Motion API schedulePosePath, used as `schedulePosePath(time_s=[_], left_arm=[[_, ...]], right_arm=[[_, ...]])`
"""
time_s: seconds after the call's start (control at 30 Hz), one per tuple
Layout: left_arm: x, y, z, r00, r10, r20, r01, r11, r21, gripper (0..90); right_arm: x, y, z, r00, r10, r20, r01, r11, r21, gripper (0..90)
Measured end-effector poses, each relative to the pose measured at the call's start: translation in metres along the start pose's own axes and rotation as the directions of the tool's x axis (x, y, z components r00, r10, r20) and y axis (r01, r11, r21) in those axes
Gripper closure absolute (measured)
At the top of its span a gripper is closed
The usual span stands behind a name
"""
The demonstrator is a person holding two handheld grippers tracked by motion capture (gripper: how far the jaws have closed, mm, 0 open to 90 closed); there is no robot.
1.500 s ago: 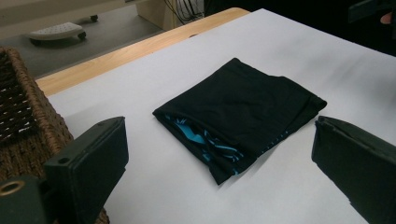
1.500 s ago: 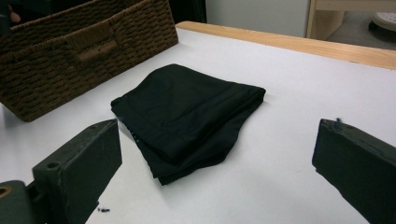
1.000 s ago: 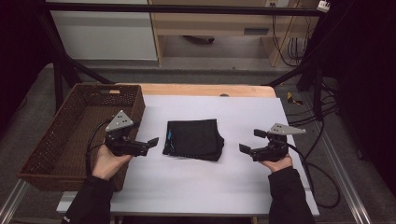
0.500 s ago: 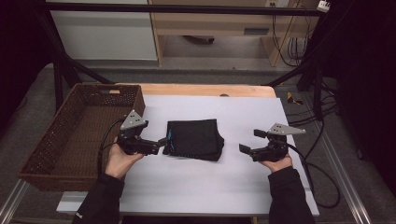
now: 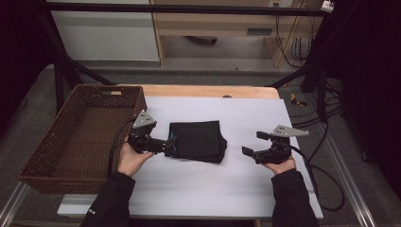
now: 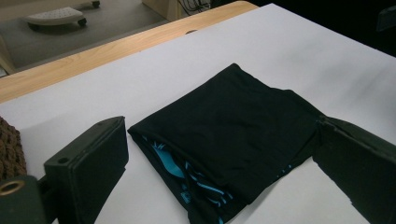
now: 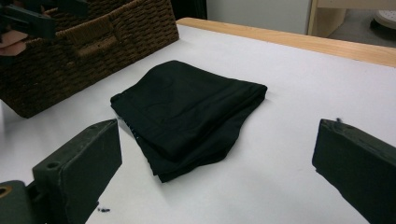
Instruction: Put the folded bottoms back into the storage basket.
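Left hand-held gripper [image 5: 169, 145] nearer half-hidden cloth [image 5: 198, 140]

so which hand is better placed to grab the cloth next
Left. The left gripper is already at the cloth, its open jaws straddling the near edge in the left gripper view. The right gripper is open too but sits apart from the cloth, with bare table between.

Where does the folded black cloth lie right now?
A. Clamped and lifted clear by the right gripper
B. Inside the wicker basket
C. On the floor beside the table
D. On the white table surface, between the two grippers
D: the folded black cloth lies flat on the white table surface, with the left gripper at its edge and the right gripper apart from it; the wicker basket stands to one side.
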State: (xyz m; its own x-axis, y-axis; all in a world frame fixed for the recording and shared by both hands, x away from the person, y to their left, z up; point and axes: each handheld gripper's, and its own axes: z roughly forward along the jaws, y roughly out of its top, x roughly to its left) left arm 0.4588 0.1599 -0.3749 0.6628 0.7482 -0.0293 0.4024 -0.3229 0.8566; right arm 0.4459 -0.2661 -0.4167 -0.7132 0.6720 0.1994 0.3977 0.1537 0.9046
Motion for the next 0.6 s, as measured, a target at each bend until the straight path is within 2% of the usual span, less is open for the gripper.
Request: schedulePosePath(time_s=[0.33, 0.5, 0.6], left_arm=[[0.004, -0.001, 0.013, 0.9992, -0.025, -0.031, 0.025, 0.9997, -0.004, 3.3], [0.004, -0.002, 0.022, 0.9989, -0.037, -0.028, 0.037, 0.9992, 0.014, 3.4], [0.005, -0.003, 0.032, 0.9988, -0.048, -0.009, 0.048, 0.9983, 0.032, 3.9]], right_arm=[[0.0, 0.0, 0.001, 1.0, -0.002, 0.0, 0.002, 1.0, 0.004, 1.7], [0.0, 0.0, 0.001, 1.0, 0.0, 0.0, 0.0, 1.0, 0.006, 1.7], [0.0, 0.0, 0.0, 1.0, -0.003, 0.0, 0.003, 1.0, 0.006, 1.7]])
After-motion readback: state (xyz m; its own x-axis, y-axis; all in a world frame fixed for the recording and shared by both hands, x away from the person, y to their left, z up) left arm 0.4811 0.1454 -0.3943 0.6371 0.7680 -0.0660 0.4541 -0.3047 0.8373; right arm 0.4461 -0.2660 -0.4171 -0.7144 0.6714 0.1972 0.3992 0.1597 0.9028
